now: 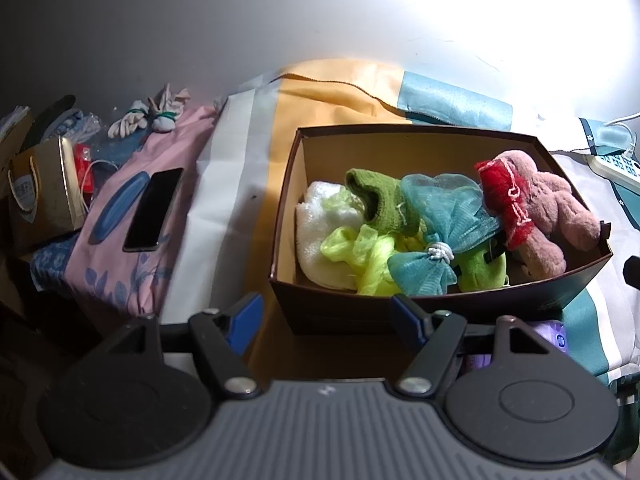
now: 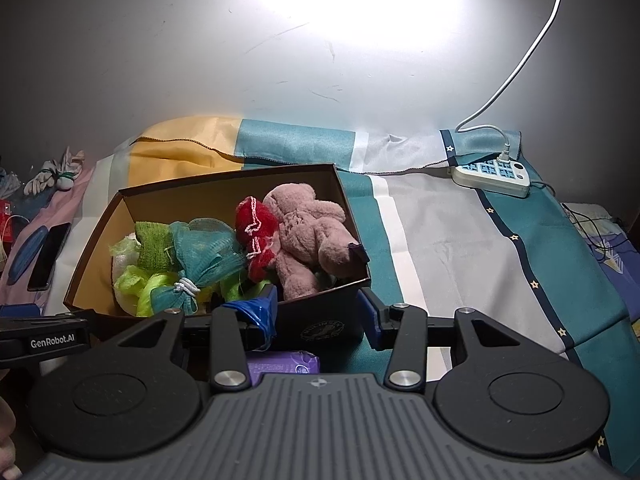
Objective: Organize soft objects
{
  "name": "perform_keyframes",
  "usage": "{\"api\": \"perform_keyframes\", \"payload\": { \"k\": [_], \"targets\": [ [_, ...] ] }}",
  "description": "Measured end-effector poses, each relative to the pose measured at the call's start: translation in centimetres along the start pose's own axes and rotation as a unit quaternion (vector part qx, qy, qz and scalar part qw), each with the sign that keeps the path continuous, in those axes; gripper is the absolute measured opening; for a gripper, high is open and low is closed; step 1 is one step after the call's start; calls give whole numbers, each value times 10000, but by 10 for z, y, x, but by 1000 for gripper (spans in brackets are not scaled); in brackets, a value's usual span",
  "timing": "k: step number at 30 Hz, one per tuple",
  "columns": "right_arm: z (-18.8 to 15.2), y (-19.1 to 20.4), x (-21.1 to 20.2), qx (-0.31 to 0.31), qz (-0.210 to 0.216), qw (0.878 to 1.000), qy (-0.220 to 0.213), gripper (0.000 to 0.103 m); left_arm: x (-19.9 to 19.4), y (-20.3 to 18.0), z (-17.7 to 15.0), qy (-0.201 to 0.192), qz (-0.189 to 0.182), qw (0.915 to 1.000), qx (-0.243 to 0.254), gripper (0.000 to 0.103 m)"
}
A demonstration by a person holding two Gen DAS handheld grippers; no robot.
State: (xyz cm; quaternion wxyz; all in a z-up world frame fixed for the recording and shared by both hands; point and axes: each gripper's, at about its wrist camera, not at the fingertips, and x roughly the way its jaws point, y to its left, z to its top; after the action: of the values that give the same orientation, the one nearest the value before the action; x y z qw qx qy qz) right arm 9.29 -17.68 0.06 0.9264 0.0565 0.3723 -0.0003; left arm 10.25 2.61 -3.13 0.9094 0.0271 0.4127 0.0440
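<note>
Box [image 2: 320,330] packed with soft toys [image 2: 308,236]; striped cloth [image 2: 460,240] rightward seems open; power strip [image 2: 492,174] behind.

One box [image 1: 348,312] sits on the bedding and holds one pink plush toy [image 1: 548,216], one red mesh puff [image 1: 504,196], one teal mesh puff [image 1: 444,216], one yellow-green mesh puff [image 1: 360,256], one green knitted piece [image 1: 372,196] and one white towel [image 1: 320,216]. Outside it lie one phone [image 1: 154,208], one power strip [image 2: 492,174], one small gift bag [image 1: 44,196] and two bundled pale gloves [image 1: 148,116]. Two grippers show, a left gripper [image 1: 326,312] and a right gripper [image 2: 318,312].
</note>
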Motion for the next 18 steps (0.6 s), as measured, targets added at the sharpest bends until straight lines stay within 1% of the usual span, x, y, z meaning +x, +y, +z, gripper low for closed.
{"api": "perform_keyframes", "payload": {
  "k": [6,11,18],
  "targets": [
    [0,1,0,-14,-9,10000,9,28,-2,0,-1,-55,25,10000,-15,73],
    [-1,1,1,-36,-20,10000,48,28,-7,-1,-3,-154,-29,9999,30,73],
    [-2,1,1,-70,-25,9999,74,28,-8,-1,-3,-150,-123,9998,7,73]
  ]
}}
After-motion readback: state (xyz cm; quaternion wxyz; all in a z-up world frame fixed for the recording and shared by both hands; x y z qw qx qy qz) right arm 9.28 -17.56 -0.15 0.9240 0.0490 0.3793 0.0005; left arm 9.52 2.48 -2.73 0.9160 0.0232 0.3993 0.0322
